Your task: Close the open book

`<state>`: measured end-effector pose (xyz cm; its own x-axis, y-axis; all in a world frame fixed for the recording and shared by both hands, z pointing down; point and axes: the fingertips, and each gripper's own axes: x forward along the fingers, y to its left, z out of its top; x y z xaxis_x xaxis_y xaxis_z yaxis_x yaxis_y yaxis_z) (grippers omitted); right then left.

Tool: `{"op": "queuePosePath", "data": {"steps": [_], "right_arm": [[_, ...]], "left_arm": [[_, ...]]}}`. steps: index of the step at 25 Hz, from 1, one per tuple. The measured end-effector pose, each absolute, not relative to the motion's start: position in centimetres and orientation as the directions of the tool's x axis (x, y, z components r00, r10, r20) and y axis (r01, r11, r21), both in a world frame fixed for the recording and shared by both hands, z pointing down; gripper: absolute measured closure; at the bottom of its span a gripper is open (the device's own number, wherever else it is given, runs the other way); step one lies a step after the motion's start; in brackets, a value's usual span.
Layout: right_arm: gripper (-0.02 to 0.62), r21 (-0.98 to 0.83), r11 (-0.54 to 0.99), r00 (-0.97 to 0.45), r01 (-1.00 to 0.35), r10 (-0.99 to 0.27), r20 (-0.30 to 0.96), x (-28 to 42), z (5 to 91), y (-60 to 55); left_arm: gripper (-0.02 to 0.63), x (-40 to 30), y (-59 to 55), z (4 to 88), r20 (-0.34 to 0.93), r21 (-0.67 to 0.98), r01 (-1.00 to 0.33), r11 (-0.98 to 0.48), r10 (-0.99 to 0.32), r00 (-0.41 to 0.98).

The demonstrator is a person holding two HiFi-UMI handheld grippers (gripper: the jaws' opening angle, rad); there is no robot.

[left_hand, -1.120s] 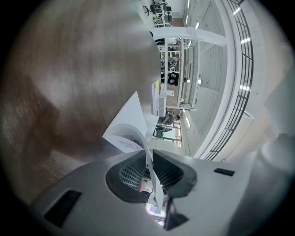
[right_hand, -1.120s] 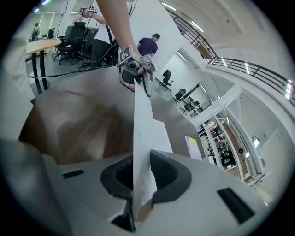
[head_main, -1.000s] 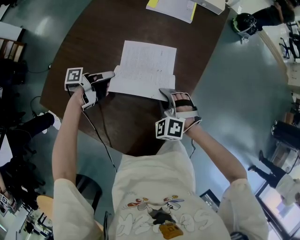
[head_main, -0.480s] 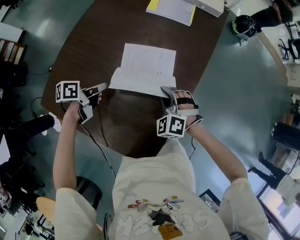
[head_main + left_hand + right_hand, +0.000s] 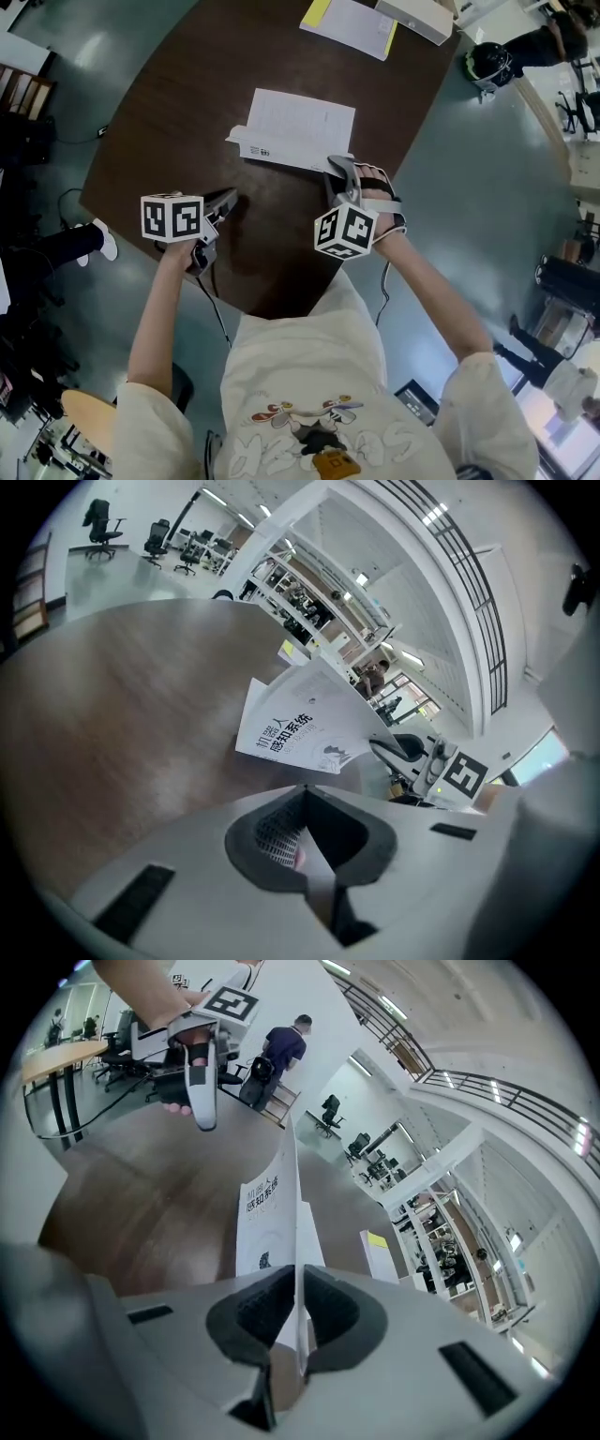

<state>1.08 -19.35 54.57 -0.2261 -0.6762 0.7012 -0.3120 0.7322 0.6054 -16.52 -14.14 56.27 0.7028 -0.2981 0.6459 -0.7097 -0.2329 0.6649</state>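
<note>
The white book (image 5: pixel 295 131) lies on the dark wooden table (image 5: pixel 178 103). Its near half is raised off the table, and the printed cover (image 5: pixel 300 728) faces the table's near edge. My right gripper (image 5: pixel 337 167) is shut on that half's right-hand corner; in the right gripper view the thin white edge (image 5: pixel 298 1241) runs between the jaws of the right gripper (image 5: pixel 298 1274). My left gripper (image 5: pixel 228 197) is to the left of the book, apart from it. Its jaws have just closed and hold nothing (image 5: pixel 302 789).
Yellow and white papers (image 5: pixel 352 23) and a white box (image 5: pixel 412 17) lie at the table's far edge. A black cable (image 5: pixel 211 300) hangs from the left gripper over the near edge. A dark helmet-like object (image 5: pixel 487 47) sits on the floor at the far right.
The book's near half has risen from lying flat. My left gripper left the book's left edge, drew back left toward the near edge and rolled. The right gripper kept its hold.
</note>
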Motion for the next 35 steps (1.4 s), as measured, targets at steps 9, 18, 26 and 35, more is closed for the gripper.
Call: {"op": "queuePosePath", "data": {"steps": [9,18,26,35], "right_arm": [[0.56,0.408,0.826,-0.251,-0.389,-0.522,0.815,1.8,55.6,-23.2],[0.558,0.236,0.895,-0.267,-0.379,-0.35,0.898,2.5,57.4,-27.1],[0.548,0.07,0.898,-0.315,-0.435,-0.224,0.922,3.2,59.7,-29.6],[0.513,-0.023,0.918,-0.339,-0.397,-0.124,0.932,3.8,62.3,-31.8]], "left_arm": [[0.599,-14.7,-13.4,56.2,0.659,0.625,-0.745,-0.234,-0.355,0.664],[0.599,-13.1,-12.9,56.5,0.671,0.605,-0.753,-0.258,-0.345,0.657],[0.599,-12.1,-13.0,56.9,0.699,0.552,-0.793,-0.256,-0.376,0.608],[0.6,-10.3,-13.0,58.4,0.706,0.558,-0.799,-0.224,-0.378,0.599]]}}
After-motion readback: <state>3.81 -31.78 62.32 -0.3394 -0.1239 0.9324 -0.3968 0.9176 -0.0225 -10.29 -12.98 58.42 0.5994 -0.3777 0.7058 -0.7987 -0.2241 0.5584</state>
